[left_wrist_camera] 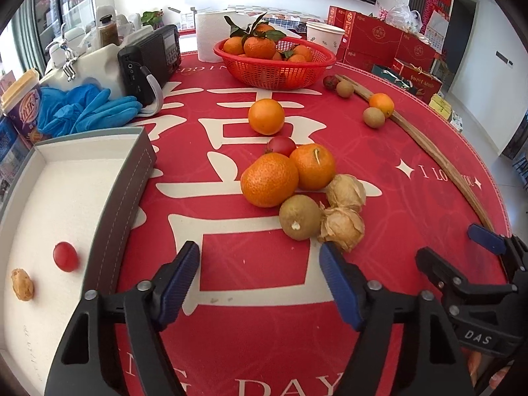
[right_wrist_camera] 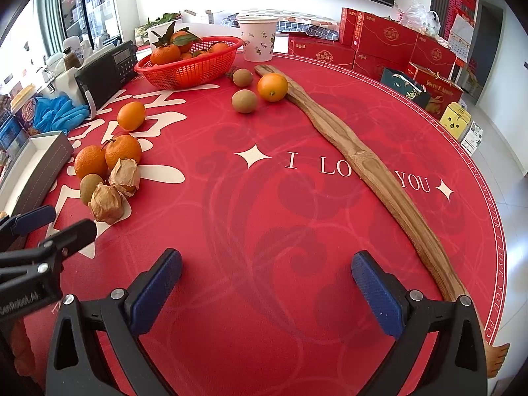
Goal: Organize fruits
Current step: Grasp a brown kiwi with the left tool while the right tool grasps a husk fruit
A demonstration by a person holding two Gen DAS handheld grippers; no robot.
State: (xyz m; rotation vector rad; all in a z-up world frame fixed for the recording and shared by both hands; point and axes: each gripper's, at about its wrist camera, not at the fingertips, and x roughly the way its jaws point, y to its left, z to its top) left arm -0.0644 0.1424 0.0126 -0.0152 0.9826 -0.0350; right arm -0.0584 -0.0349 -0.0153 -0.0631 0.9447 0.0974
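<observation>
**Desk:** What's nearest you?

**Me:** My left gripper [left_wrist_camera: 259,259] hangs over the red tablecloth [left_wrist_camera: 264,330], jaws apart with only cloth between them. I hold nothing. My right gripper [right_wrist_camera: 267,272] is the same: pads spread, empty, over bare cloth beside the long wooden stick [right_wrist_camera: 363,171].

**Desk:** And the fruit?

**Me:** Just beyond my left fingertips sit two papery husk fruits [left_wrist_camera: 341,227], a kiwi [left_wrist_camera: 299,217] touching them, then two mandarins [left_wrist_camera: 269,180] pressed together with a small red tomato [left_wrist_camera: 281,145] behind. On my left, the open grey box [left_wrist_camera: 125,191] already holds a red tomato [left_wrist_camera: 65,256] and a small tan fruit [left_wrist_camera: 22,284] on its white lining.

**Desk:** Further out?

**Me:** A lone orange [left_wrist_camera: 266,116], then a kiwi-and-orange pair [left_wrist_camera: 379,110] against the stick, and the red basket [left_wrist_camera: 277,72] of leafy mandarins at the back.

**Desk:** So which step?

**Me:** I judge I'm between picks, reaching for the cluster. Next I ease forward, straddle the nearest husk fruit, and close gently; that husk looks crushable.
</observation>
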